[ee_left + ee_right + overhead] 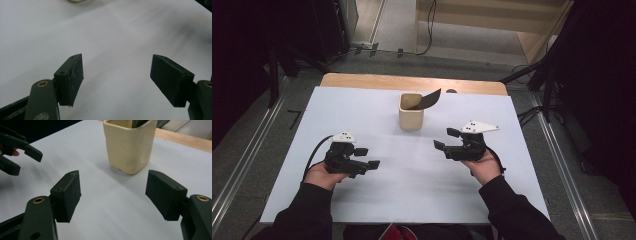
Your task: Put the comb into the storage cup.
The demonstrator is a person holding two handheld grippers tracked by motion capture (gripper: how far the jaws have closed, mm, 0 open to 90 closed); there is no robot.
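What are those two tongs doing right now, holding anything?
Left tongs: open, holding nothing, over the white sheet.
Right tongs: open, holding nothing, facing the cream cup.

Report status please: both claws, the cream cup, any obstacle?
Left claw open, empty. Right claw open, empty, facing square cream cup. Dark flat piece stands in cup. White table sheet between them bare.

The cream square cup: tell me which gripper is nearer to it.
Right. The right gripper sits just right of and below the cream square cup in the high view, jaws open towards it. The left gripper lies farther off, down to its left, also open.
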